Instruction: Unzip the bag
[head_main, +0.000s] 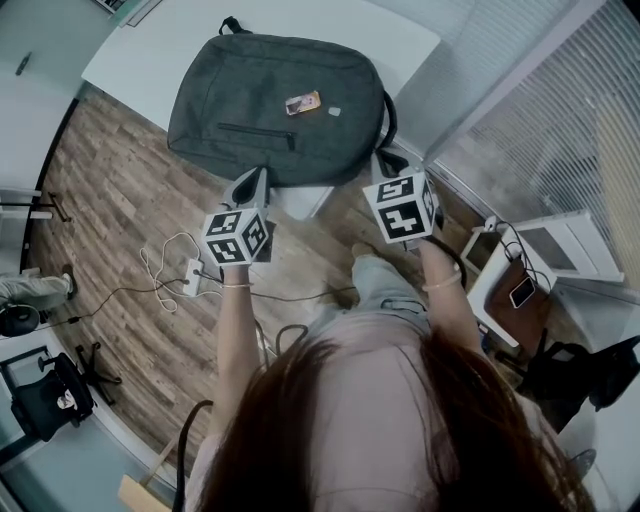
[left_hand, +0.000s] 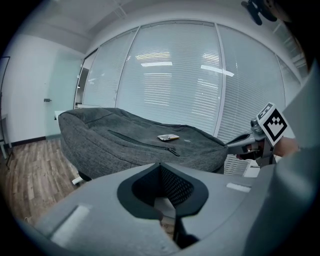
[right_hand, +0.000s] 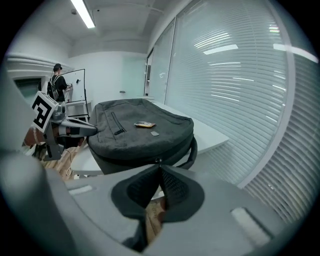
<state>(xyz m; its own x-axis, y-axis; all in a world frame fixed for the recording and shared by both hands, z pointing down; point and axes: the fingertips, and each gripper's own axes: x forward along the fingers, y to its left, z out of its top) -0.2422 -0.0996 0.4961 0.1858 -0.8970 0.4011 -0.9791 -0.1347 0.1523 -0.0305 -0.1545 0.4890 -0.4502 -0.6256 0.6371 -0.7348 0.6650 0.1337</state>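
Only the head view gives me the whole table (head_main: 130, 50), with one bag (head_main: 280, 105) lying flat on it at my 12 o'clock. Its long axis runs 9 to 3 and its handle (head_main: 232, 25) is at 11. Only the right gripper view shows a person (right_hand: 59, 82) far off. I count two grippers near the bag's near edge, the left gripper (head_main: 255, 183) and the right gripper (head_main: 385, 160). Each has its jaws pressed together on nothing. One zip (head_main: 257, 135) runs along the long axis, and one tag (head_main: 303, 102) lies at the zip's 1 o'clock.
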